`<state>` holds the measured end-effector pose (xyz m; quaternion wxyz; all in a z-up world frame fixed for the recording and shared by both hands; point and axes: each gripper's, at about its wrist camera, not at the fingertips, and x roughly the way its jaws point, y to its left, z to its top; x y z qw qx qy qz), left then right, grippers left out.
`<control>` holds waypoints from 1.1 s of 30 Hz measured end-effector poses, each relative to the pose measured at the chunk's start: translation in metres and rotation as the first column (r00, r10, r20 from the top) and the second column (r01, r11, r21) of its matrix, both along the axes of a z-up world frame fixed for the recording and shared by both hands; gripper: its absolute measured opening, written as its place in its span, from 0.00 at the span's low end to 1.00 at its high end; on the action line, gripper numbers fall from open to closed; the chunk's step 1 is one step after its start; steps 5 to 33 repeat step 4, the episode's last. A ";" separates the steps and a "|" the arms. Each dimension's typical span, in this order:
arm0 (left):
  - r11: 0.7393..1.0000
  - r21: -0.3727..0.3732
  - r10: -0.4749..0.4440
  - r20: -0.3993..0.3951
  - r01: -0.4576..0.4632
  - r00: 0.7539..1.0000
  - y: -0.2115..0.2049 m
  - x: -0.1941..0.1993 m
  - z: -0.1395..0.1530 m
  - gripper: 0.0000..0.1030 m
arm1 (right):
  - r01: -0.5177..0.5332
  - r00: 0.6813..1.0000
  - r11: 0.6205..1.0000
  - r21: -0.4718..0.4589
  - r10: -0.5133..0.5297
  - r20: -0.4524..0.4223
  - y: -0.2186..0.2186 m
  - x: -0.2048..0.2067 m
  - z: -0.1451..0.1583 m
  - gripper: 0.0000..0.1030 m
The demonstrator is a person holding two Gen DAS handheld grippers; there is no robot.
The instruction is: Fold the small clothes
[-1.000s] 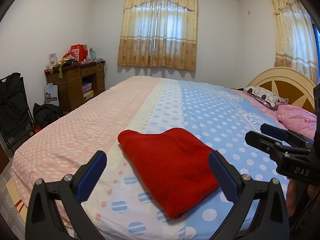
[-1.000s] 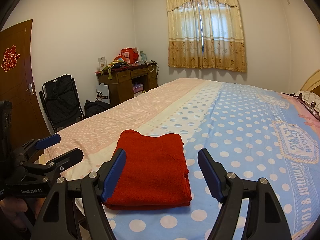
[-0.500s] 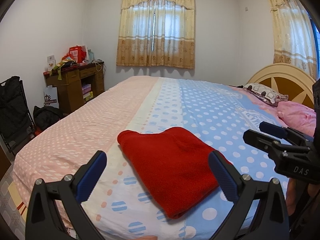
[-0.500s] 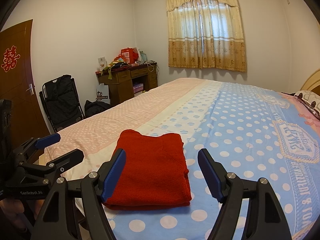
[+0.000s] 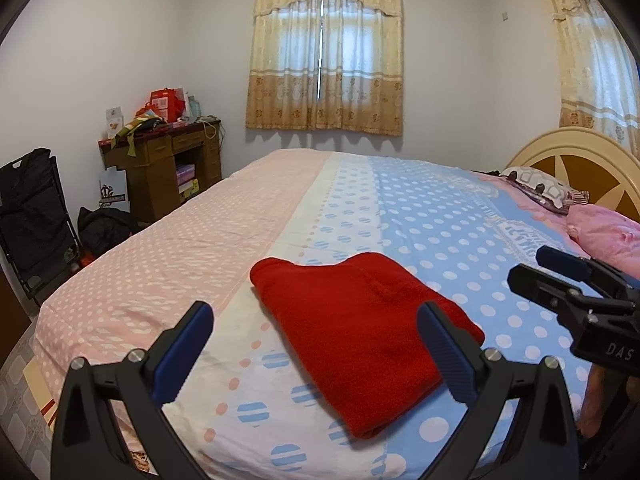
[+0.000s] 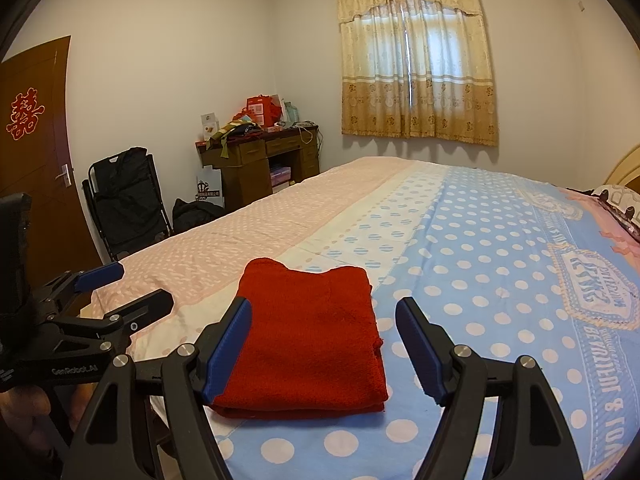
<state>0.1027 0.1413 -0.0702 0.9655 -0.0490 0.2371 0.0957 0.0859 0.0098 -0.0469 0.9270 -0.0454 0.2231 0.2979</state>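
Bedroom with curtained window [image 5: 326,60], polka-dot bed [image 5: 420,216] ahead. Folded red garment [image 5: 360,328] flat on the bed, just beyond and between the wide-apart jaws of left gripper [image 5: 314,344]. Right gripper [image 6: 324,346] likewise spread, gripping nothing, garment between its jaws.

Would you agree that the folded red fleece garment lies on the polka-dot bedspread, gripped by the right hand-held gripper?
Not quite: the folded red fleece garment does lie on the polka-dot bedspread, but the right hand-held gripper is open and grips nothing, as the right wrist view shows.
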 end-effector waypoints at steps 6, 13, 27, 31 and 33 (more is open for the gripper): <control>1.000 0.010 0.001 0.000 -0.001 1.000 0.000 0.000 -0.003 1.00 | -0.001 1.000 1.000 0.000 0.001 -0.008 -0.001 0.001 -0.002 0.73; 1.000 0.010 0.001 0.000 -0.001 1.000 0.000 0.000 -0.003 1.00 | -0.001 1.000 1.000 0.000 0.001 -0.008 -0.001 0.001 -0.002 0.73; 1.000 0.010 0.001 0.000 -0.001 1.000 0.000 0.000 -0.003 1.00 | -0.001 1.000 1.000 0.000 0.001 -0.008 -0.001 0.001 -0.002 0.73; 1.000 0.010 0.001 0.000 -0.001 1.000 0.000 0.000 -0.003 1.00 | -0.001 1.000 1.000 0.000 0.001 -0.008 -0.001 0.001 -0.002 0.73; 1.000 0.010 0.001 0.000 -0.001 1.000 0.000 0.000 -0.003 1.00 | -0.001 1.000 1.000 0.000 0.001 -0.008 -0.001 0.001 -0.002 0.73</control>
